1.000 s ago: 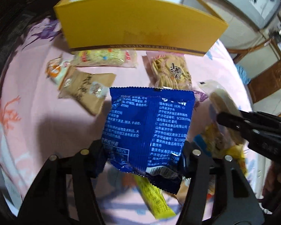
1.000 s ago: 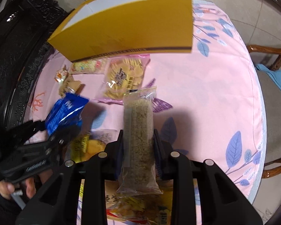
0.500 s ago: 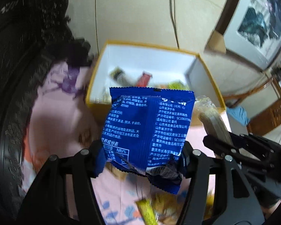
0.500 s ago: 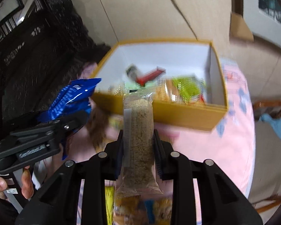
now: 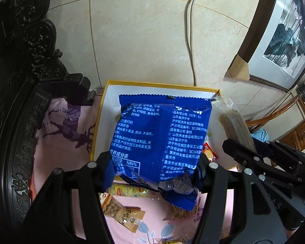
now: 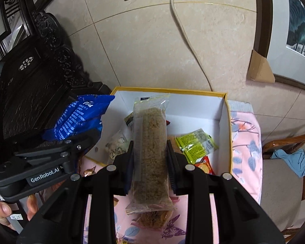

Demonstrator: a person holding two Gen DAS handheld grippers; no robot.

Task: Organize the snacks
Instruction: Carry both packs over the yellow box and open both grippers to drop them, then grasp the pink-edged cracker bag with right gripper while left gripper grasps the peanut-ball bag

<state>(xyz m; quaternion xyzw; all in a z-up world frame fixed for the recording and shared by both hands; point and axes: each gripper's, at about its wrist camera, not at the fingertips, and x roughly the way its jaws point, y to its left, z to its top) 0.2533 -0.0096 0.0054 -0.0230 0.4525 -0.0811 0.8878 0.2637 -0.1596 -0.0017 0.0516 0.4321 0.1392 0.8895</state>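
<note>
Your left gripper (image 5: 154, 162) is clamped on the lower part of a blue snack bag (image 5: 162, 140), which stands upright between the fingers with its top edge over the yellow box (image 5: 103, 105). Your right gripper (image 6: 150, 158) is closed on a long clear-wrapped grain bar (image 6: 150, 146), its long axis running straight ahead along the fingers, its far end already over the box's white floor (image 6: 193, 109). The box lies directly ahead of and below both tools, open side up, with a green packet (image 6: 195, 144) and a red packet (image 6: 203, 164) inside near the right. The bar looks the better placed to drop first; the blue bag hangs nearer the left wall. More snacks lie on the pink cloth (image 5: 67, 142) below.
</note>
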